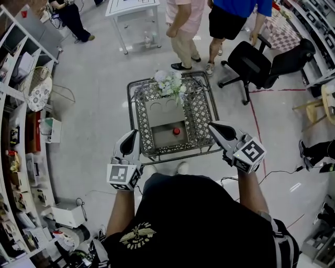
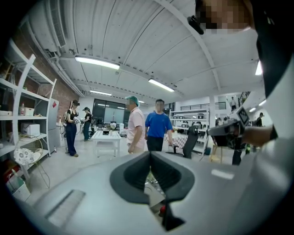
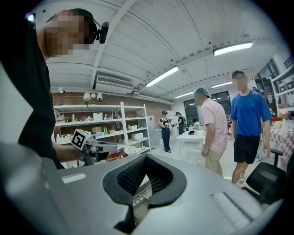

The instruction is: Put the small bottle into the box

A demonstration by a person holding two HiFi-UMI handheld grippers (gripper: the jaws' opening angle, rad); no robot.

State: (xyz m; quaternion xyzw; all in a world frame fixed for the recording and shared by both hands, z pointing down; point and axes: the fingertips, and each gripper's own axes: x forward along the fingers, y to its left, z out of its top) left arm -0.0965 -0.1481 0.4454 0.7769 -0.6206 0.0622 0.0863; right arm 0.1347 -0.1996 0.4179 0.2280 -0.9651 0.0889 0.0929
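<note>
A grey box [image 1: 159, 112] lies on a metal lattice table [image 1: 201, 112]. The small bottle [image 1: 176, 131], seen from above as a red cap, stands in the near section of the box. My left gripper [image 1: 131, 137] hovers at the table's near left corner, jaws shut and empty. The right gripper [image 1: 215, 127] hangs over the near right corner, likewise shut with nothing in it. In the left gripper view the left gripper's [image 2: 150, 153] pads meet at the tip, and a red spot of the bottle [image 2: 162, 209] shows below them. The right gripper's [image 3: 146, 157] pads also meet.
White flowers [image 1: 170, 84] lie at the table's far edge. Two people [image 1: 209, 26] stand beyond it, beside a black office chair [image 1: 256, 65]. Shelves [image 1: 21, 120] line the left side, and a white table [image 1: 133, 15] stands farther back.
</note>
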